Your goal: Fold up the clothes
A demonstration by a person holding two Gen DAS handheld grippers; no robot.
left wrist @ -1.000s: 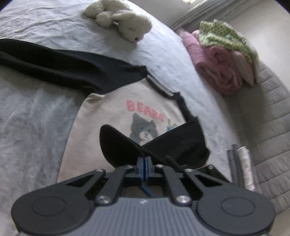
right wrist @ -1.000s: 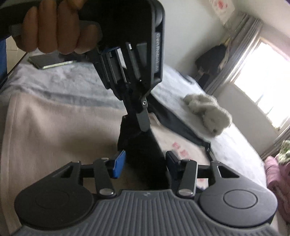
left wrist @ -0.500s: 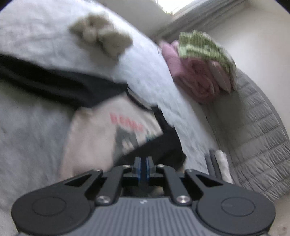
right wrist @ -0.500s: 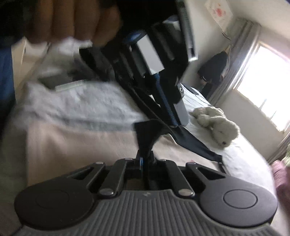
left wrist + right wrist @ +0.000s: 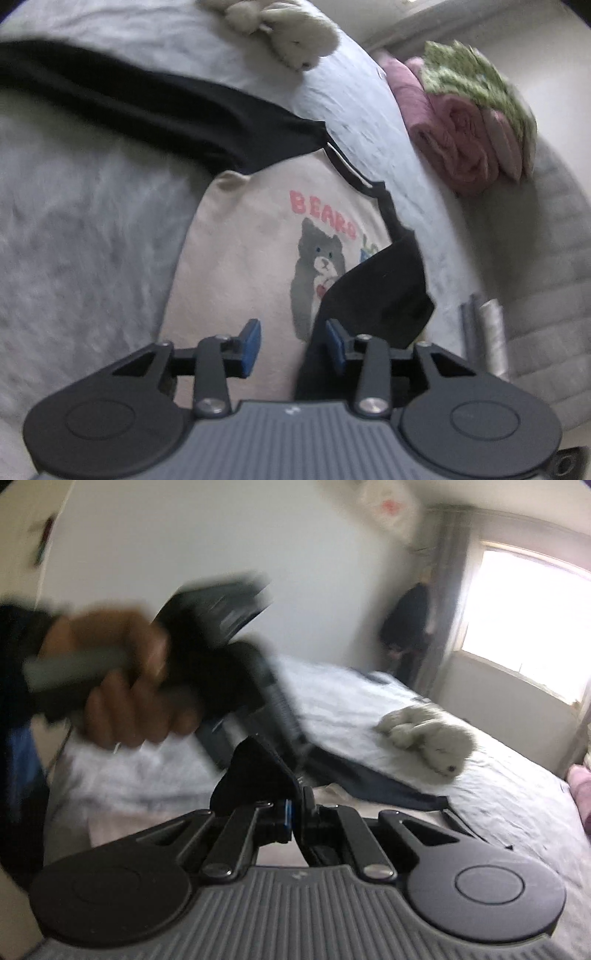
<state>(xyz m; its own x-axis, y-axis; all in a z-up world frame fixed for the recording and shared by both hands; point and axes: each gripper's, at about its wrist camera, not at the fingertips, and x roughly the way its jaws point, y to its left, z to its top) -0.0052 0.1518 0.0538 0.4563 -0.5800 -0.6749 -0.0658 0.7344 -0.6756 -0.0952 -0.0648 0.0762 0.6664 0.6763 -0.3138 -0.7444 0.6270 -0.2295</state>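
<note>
Over the shirt (image 5: pixel 240 258), left gripper (image 5: pixel 293 345) now opening.

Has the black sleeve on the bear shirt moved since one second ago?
Yes. The black sleeve was bunched below the bear print; now it lies to the print's right, and the opening left gripper no longer pinches it.
</note>
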